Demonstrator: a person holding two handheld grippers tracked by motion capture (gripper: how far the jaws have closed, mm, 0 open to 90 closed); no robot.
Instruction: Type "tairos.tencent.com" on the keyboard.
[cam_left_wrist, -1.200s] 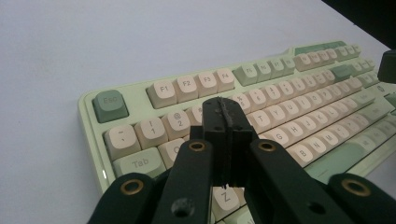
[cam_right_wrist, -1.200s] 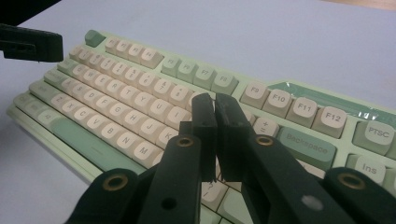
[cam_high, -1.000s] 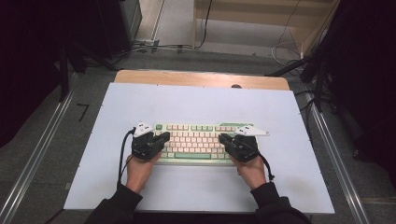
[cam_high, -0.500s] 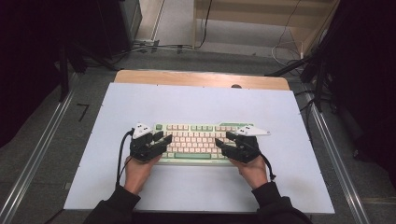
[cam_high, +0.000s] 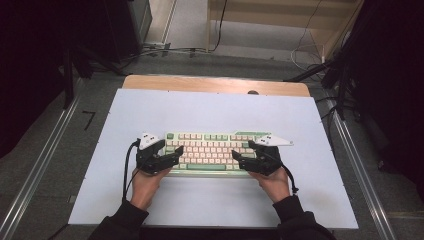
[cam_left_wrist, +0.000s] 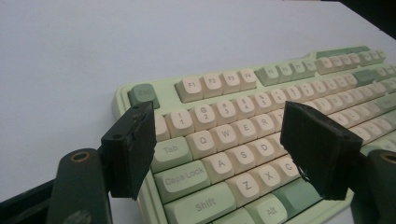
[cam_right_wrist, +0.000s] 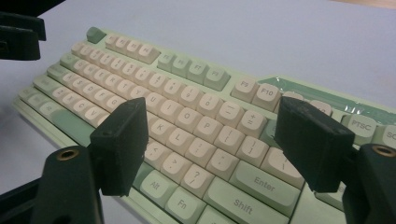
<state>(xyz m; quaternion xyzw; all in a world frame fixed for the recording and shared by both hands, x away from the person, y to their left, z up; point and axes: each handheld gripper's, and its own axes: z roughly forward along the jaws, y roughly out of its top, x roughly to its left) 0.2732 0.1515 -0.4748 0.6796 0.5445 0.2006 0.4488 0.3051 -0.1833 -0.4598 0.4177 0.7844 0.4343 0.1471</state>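
1. Keyboard (cam_high: 212, 152) lay flat on the white table (cam_high: 200, 107), toward the person's side, long axis running left–right across the table, parallel to the near edge.
2. Left gripper (cam_high: 169, 151) sat at the kbd's left end; right gripper (cam_high: 243, 154) at its right end. Each hand had its own end, so neither was nearer overall — the split was symmetric.
3. Both grippers pointed inward along the long axis, tips facing each other over the keys, w/ the middle keys bare between them.
4. Left gripper view: fingers (cam_left_wrist: 133, 147) were spread wide, jaws had just been opening, nothing pinched. Q/A/Z columns showed in the gap; the left pad hung over the kbd's left rim near Tab/Caps Lock.
5. Right gripper view: fingers (cam_right_wrist: 122, 142) likewise spread, jaws just been opening, nothing gripped. K/L/P keys and Enter showed between them.
6. Pads looked to hover just above the keycaps, not pressing; whether they touched I couldn't tell for sure.
7. Judgement: any re-grip or shift would prob. turn on that left–right axis — each gripper's end lay right under its own tips, so a move along the length or a pinch at the ends needed little reach.
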